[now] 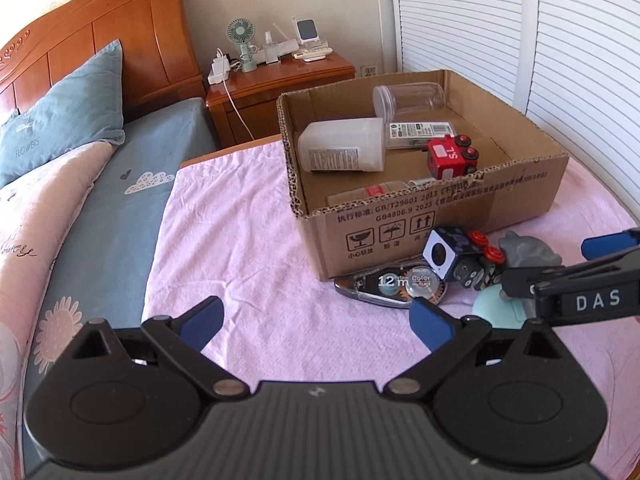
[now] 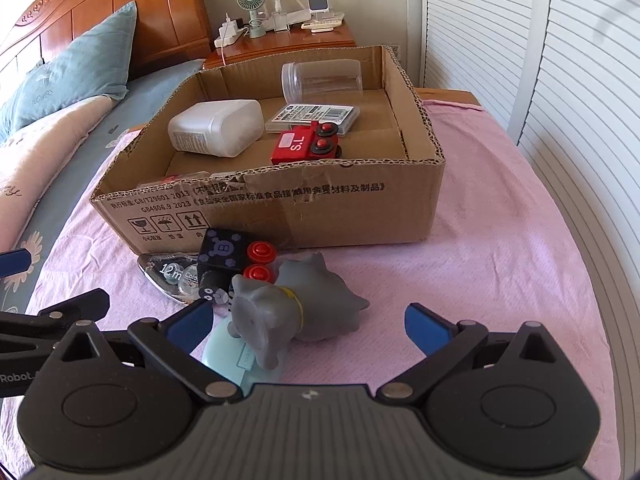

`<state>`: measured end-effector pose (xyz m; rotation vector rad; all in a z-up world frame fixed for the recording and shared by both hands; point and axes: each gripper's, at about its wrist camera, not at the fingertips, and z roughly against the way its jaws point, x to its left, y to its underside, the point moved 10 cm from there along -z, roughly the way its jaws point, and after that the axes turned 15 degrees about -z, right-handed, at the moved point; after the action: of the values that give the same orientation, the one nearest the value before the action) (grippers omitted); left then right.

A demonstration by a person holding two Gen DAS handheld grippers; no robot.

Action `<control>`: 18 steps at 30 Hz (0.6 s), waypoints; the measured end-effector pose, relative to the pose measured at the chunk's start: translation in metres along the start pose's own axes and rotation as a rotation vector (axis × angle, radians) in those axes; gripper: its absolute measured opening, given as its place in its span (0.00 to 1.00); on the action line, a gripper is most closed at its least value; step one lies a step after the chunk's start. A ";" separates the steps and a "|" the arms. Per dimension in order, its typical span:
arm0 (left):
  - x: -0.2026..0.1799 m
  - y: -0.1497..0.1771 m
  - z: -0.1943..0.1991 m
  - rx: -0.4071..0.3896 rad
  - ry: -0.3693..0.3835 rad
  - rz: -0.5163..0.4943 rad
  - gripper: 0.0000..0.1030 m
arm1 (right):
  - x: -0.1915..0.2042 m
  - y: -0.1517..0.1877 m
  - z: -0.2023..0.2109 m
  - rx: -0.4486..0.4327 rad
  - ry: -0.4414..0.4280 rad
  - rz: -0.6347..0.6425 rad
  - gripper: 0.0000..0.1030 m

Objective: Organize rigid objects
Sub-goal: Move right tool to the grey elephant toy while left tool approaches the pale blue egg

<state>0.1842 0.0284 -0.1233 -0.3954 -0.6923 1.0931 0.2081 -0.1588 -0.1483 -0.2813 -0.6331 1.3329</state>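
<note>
Both the left gripper (image 1: 316, 322) and right gripper (image 2: 308, 322) hang spread and empty; a grey elephant toy (image 2: 296, 306) lies before the cardboard box (image 2: 360, 216).

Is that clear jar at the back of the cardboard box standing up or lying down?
Lying down. The clear jar rests on its side against the back wall of the cardboard box, its lid end pointing sideways. It looks empty.

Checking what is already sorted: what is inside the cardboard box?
Inside the cardboard box: a white plastic container, clear jar, flat labelled case and red toy train. The near wall mostly hides something with a red label.
</note>
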 end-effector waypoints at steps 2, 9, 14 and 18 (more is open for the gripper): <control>-0.002 0.000 0.000 0.000 0.001 -0.001 0.96 | -0.006 -0.002 0.000 -0.005 0.013 -0.012 1.00; -0.012 -0.001 -0.003 0.014 0.015 -0.006 0.96 | -0.035 -0.011 0.012 -0.027 0.011 -0.059 1.00; -0.019 -0.004 -0.002 0.015 0.019 -0.019 0.96 | -0.062 -0.017 0.021 -0.038 -0.009 -0.121 1.00; -0.023 -0.006 -0.001 0.014 0.021 -0.028 0.96 | -0.079 -0.020 0.027 -0.049 -0.012 -0.156 1.00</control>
<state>0.1823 0.0053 -0.1274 -0.3832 -0.6699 1.0654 0.2003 -0.2441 -0.1368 -0.2586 -0.6850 1.1711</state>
